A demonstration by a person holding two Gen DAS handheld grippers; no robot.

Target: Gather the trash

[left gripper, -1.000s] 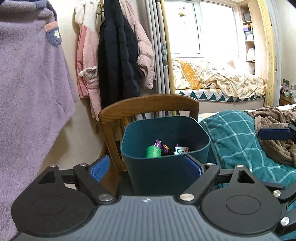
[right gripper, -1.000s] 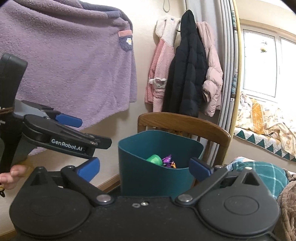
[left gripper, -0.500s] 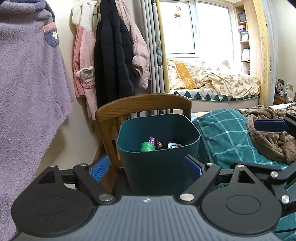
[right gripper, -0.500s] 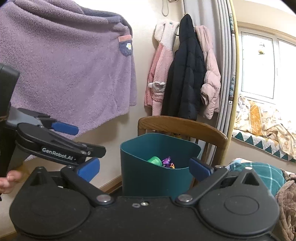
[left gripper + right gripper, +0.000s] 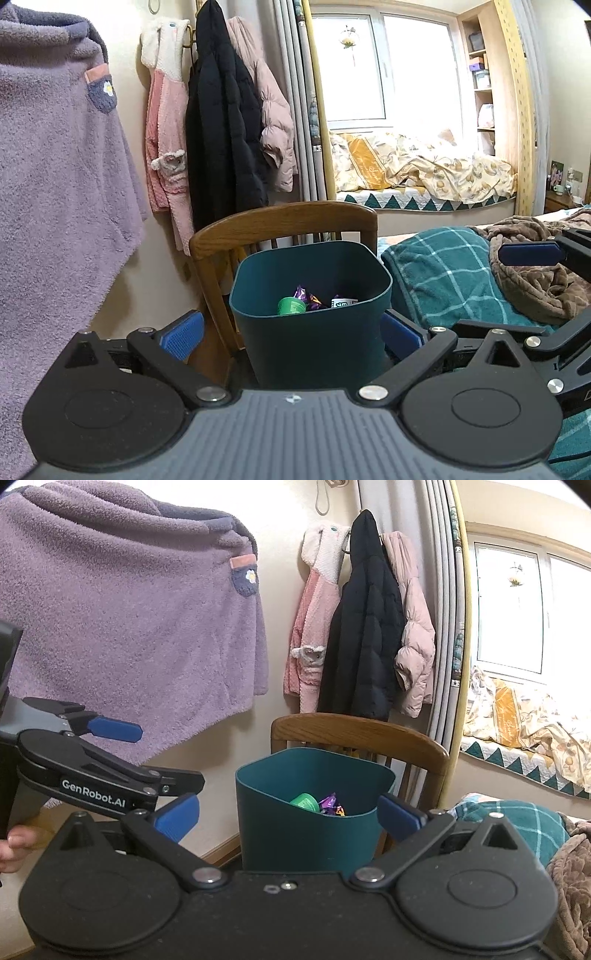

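Straight ahead of both grippers stands a dark teal bin (image 5: 314,332), on the floor just in front of a wooden chair (image 5: 284,221) whose curved back rises behind its far rim. Inside the bin lie a green cup (image 5: 291,305), a purple wrapper (image 5: 304,295) and a small white packet (image 5: 343,302), all low against the near wall.

The left gripper (image 5: 291,334) has just been opening and its blue pads now stand wide, one on each side of the bin's near wall and clear of it; nothing is held. The right gripper (image 5: 288,812) is likewise spread wide with its pads apart from the bin, gripping nothing. In the right wrist view the left gripper shows at the left edge, with part of a hand (image 5: 16,843) below it.

On the wall to the left hangs a purple fleece (image 5: 129,609); further right a pink robe (image 5: 164,140), a black coat (image 5: 221,129) and a pale pink jacket (image 5: 273,122) hang together. To the right of the bin lies a teal checked blanket (image 5: 443,273), with a brown throw (image 5: 535,280) over it. Far off, a window seat (image 5: 424,173) carries rumpled yellow bedding.
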